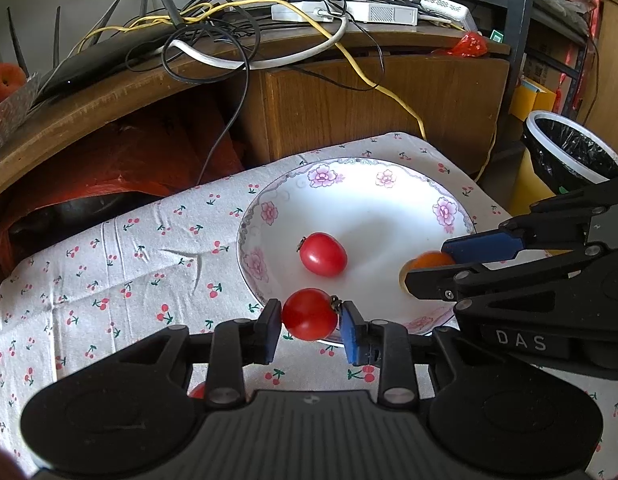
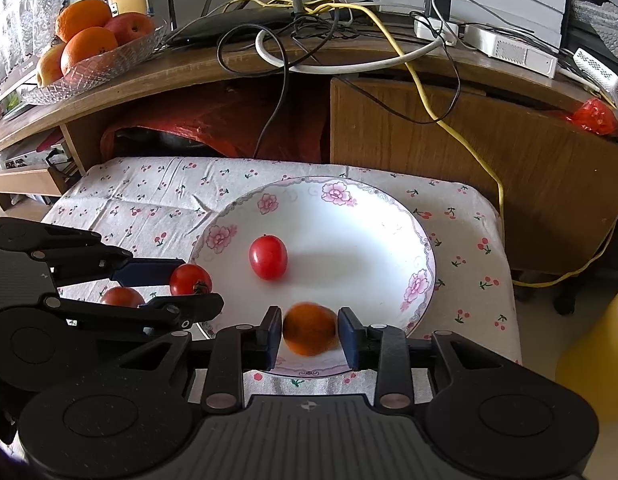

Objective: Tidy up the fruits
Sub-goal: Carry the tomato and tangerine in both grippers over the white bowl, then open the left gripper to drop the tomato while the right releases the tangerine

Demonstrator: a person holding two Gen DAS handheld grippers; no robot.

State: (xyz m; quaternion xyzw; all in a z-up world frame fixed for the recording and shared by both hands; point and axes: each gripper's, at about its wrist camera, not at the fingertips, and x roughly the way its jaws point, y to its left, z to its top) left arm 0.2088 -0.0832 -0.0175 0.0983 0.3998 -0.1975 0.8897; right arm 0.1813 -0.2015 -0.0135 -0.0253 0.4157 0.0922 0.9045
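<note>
A white plate (image 1: 357,200) (image 2: 361,232) with pink flowers sits on a cherry-print cloth (image 1: 109,264). One red tomato (image 1: 323,254) (image 2: 268,257) lies in it. My left gripper (image 1: 311,316) (image 2: 193,285) is shut on a second red tomato (image 1: 310,314) (image 2: 190,279) just above the plate's near-left rim. My right gripper (image 2: 309,330) (image 1: 427,265) holds a small orange fruit (image 2: 309,328) (image 1: 429,260) over the plate's near-right rim; the fruit looks blurred between the pads. A third tomato (image 2: 122,296) (image 1: 197,392) lies on the cloth, left of the plate.
Behind the cloth stands a wooden desk (image 2: 429,128) strewn with cables and a router (image 2: 245,20). A glass bowl (image 2: 109,60) of oranges and an apple sits at its left end. A red bag (image 1: 121,168) fills the space under it. A lined bin (image 1: 569,152) stands far right.
</note>
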